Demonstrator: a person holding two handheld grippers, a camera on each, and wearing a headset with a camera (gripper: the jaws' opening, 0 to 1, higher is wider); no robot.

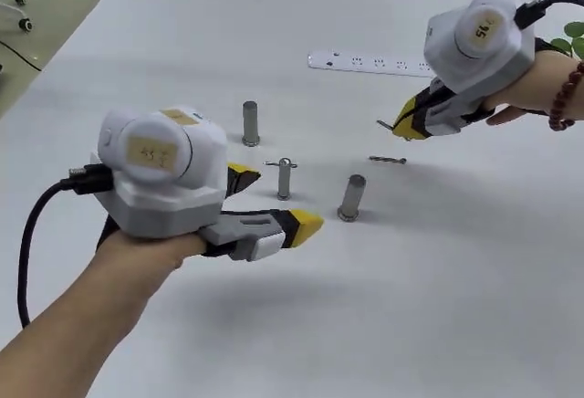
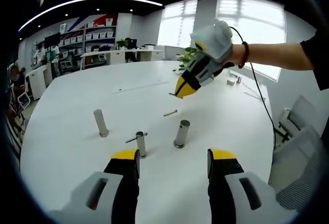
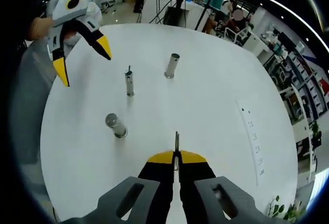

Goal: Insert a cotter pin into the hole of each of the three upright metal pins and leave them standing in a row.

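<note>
Closest to us, our left gripper [image 2: 173, 157] hovers over the white table [image 1: 438, 307], its jaws wide apart with nothing between them. Just beyond it three uprights stand in a slanting row: the right metal pin [image 1: 351, 197], the middle metal pin [image 1: 284, 179] with a cotter pin [image 1: 281, 163] across its top, and the left metal pin [image 1: 250, 124]. A loose cotter pin [image 1: 388, 159] lies flat past the right one. Further out we hold the right gripper [image 1: 403, 130] raised, jaws pinched on a third cotter pin [image 3: 176, 143]. A power strip [image 1: 365, 62] lies farthest off
</note>
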